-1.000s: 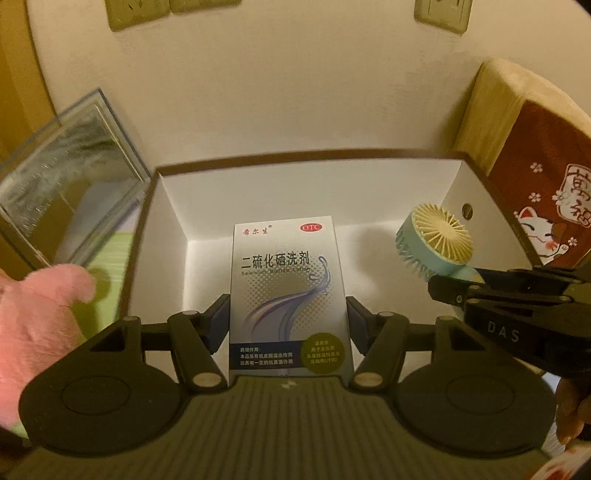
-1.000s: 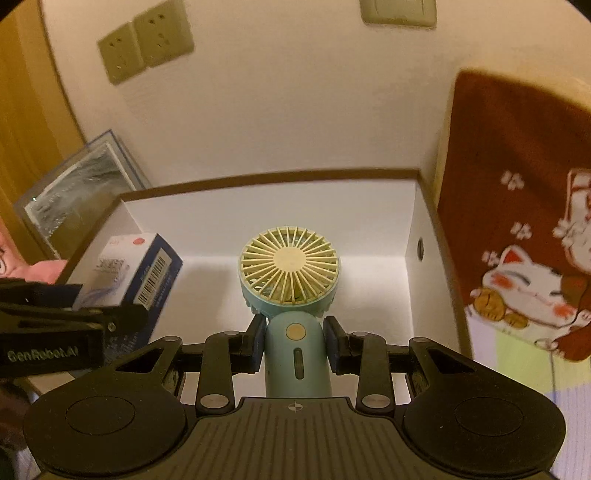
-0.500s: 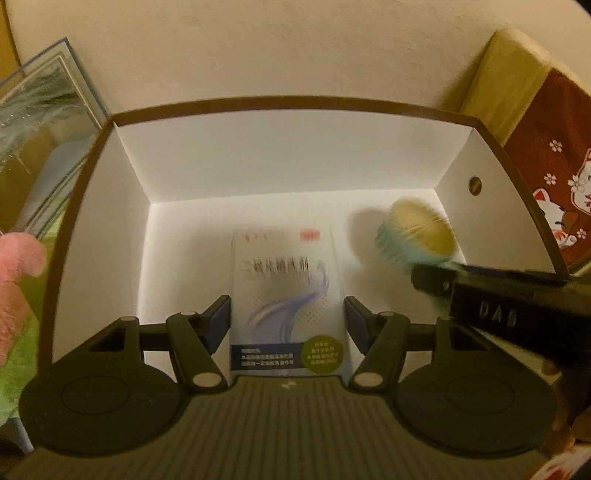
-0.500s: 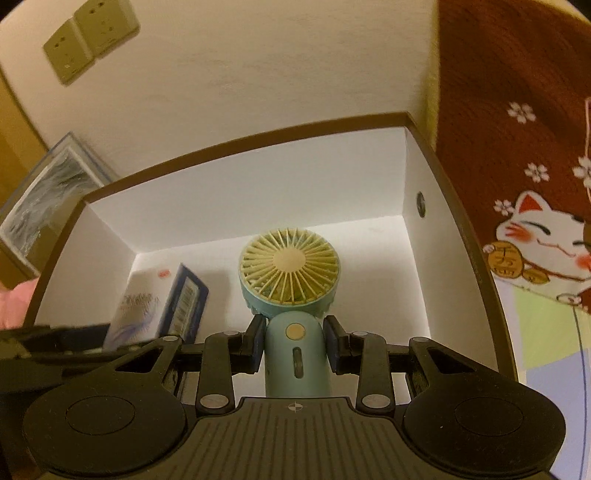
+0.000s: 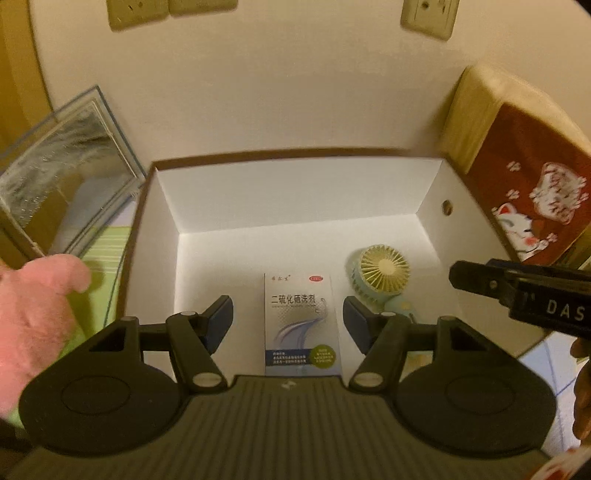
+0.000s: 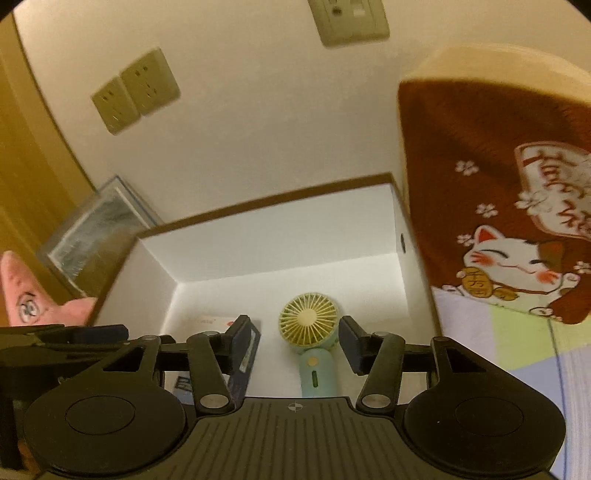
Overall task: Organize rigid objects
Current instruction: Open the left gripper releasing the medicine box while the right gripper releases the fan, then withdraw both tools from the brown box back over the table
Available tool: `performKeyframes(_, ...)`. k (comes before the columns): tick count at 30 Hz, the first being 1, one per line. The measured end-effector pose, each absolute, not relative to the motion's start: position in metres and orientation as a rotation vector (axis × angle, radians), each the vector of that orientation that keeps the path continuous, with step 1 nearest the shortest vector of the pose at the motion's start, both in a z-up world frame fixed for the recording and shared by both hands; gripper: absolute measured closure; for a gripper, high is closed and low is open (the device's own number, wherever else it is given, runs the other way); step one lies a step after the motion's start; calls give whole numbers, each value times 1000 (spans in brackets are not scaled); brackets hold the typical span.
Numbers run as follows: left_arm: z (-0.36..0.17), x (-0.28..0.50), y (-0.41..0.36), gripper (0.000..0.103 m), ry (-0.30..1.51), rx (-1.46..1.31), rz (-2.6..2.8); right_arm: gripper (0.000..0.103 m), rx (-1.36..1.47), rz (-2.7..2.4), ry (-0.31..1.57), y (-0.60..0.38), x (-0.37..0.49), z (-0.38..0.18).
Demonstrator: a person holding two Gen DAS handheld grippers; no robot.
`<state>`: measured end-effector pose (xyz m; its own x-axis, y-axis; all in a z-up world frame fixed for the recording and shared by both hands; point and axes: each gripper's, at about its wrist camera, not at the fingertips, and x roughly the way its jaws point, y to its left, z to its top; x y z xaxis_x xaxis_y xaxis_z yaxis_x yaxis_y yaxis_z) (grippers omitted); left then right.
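Observation:
A white medicine box (image 5: pixel 301 325) with blue print lies flat on the floor of an open white carton (image 5: pixel 295 192). My left gripper (image 5: pixel 286 306) hangs above it, open, with a clear gap on each side of the box. To its right in the carton (image 6: pixel 277 236) lies a mint handheld fan (image 5: pixel 384 271) with a yellow grille. My right gripper (image 6: pixel 293 325) is over the fan (image 6: pixel 308 326), its jaws opening and both pads off the handle. The medicine box (image 6: pixel 214 319) shows partly behind the right gripper's left finger. The right gripper (image 5: pixel 517 291) also enters the left wrist view from the right.
A pink plush toy (image 5: pixel 33 314) sits left of the carton, with a framed picture (image 5: pixel 62 184) leaning on the wall behind it. A red lucky-cat cushion (image 5: pixel 528 192) stands against the carton's right side. Wall sockets (image 5: pixel 136 11) are above. A person's hand (image 5: pixel 581 387) shows at the right edge.
The right gripper let go of the fan, which now lies in the carton. The medicine box has left the left pads and lies flat. Both grippers dipped into the carton, then pulled back up.

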<state>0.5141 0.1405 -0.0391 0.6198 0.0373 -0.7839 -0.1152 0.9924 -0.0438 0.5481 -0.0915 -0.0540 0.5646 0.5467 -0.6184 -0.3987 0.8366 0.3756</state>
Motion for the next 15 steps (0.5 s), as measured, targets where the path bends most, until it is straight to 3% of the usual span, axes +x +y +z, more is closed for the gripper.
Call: performKeyframes(15,7,416,129,39,850,-124,102,39,215,574,704,-146,450,-14)
